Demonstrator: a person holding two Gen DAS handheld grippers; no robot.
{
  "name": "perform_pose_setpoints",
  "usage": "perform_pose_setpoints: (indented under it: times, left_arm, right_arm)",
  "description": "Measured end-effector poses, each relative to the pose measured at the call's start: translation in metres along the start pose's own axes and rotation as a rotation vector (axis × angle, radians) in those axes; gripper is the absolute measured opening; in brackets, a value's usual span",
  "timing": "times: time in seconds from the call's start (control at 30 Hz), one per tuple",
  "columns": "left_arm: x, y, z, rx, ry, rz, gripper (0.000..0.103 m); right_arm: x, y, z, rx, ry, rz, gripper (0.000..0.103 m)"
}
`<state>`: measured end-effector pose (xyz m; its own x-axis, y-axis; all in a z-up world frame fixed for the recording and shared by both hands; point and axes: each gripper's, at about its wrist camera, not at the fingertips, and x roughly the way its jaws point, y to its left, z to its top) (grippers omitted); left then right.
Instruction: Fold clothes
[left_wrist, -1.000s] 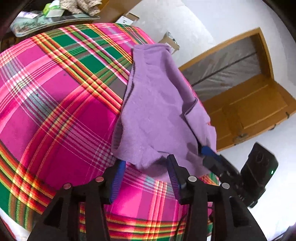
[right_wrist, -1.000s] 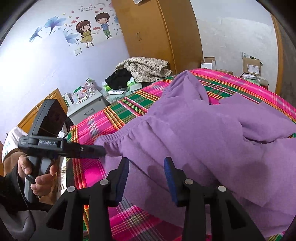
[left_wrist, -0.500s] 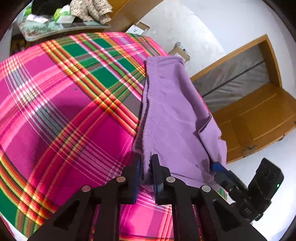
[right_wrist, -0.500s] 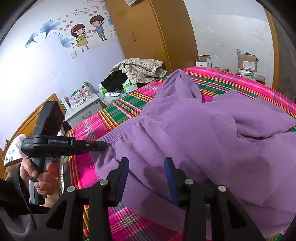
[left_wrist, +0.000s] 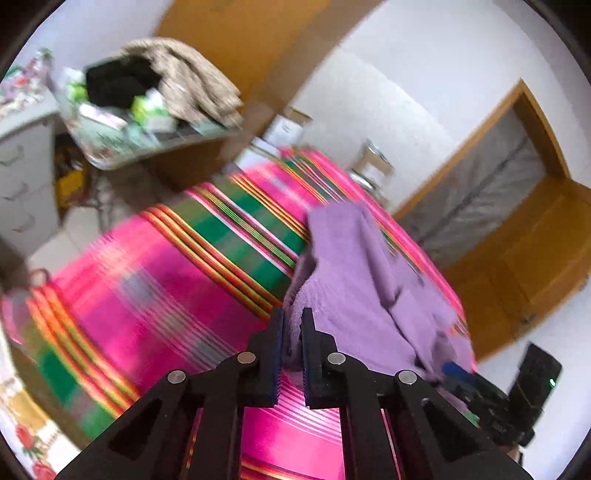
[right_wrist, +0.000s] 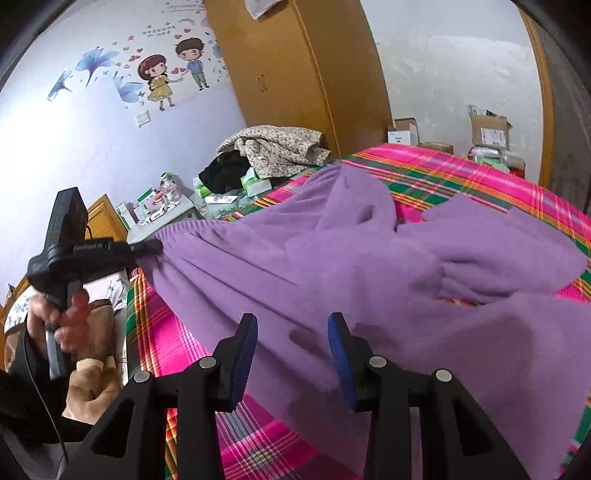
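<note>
A purple fleece garment (left_wrist: 351, 295) lies rumpled on a pink and green plaid bedspread (left_wrist: 147, 314). My left gripper (left_wrist: 291, 317) is still closing, its pads pressed on the garment's near edge, which it holds lifted off the bed. In the right wrist view the left gripper (right_wrist: 147, 247) pulls that elastic edge taut toward the left, stretching the garment (right_wrist: 369, 258) over the bedspread (right_wrist: 443, 166). My right gripper (right_wrist: 291, 325) stands open just above the garment's near part, with nothing pinched. Its blue tip (left_wrist: 454, 369) shows beside the cloth in the left wrist view.
A side table with a heap of clothes (right_wrist: 277, 147) and small boxes stands beyond the bed, next to a wooden wardrobe (right_wrist: 295, 66). Cardboard boxes (right_wrist: 487, 129) sit at the far side. A wooden door (left_wrist: 535, 240) lies to the right. A person's hand (right_wrist: 62, 317) grips the left handle.
The left gripper shut on the garment's edge, then rose and tilted upward, lifting and stretching the cloth. The right gripper stayed open in place.
</note>
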<state>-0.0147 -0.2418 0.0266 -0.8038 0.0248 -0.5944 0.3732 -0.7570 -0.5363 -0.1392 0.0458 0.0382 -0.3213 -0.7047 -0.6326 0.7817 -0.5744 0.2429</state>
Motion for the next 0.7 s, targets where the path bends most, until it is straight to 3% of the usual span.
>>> perform_pose_setpoints:
  times: [0.07, 0.27, 0.37, 0.47, 0.7]
  left_arm:
    - [-0.002, 0.013, 0.006, -0.014, -0.005, 0.057, 0.008]
    - [0.021, 0.035, -0.011, -0.009, 0.123, 0.137, 0.010]
    - [0.020, 0.040, -0.016, -0.041, 0.130, 0.123, 0.010]
    - [0.014, 0.050, -0.019, -0.095, 0.120, 0.112, 0.024]
    - [0.006, 0.062, -0.036, -0.191, 0.142, 0.066, 0.029]
  right_arm:
    - [0.001, 0.002, 0.002, -0.005, 0.001, -0.002, 0.040]
    - [0.010, 0.004, 0.012, -0.011, 0.017, -0.019, 0.040]
    - [0.010, 0.005, 0.022, -0.023, 0.009, -0.026, 0.040]
    - [0.008, 0.005, 0.034, -0.029, -0.014, -0.034, 0.040]
    - [0.014, 0.001, 0.069, -0.030, -0.068, -0.021, 0.040]
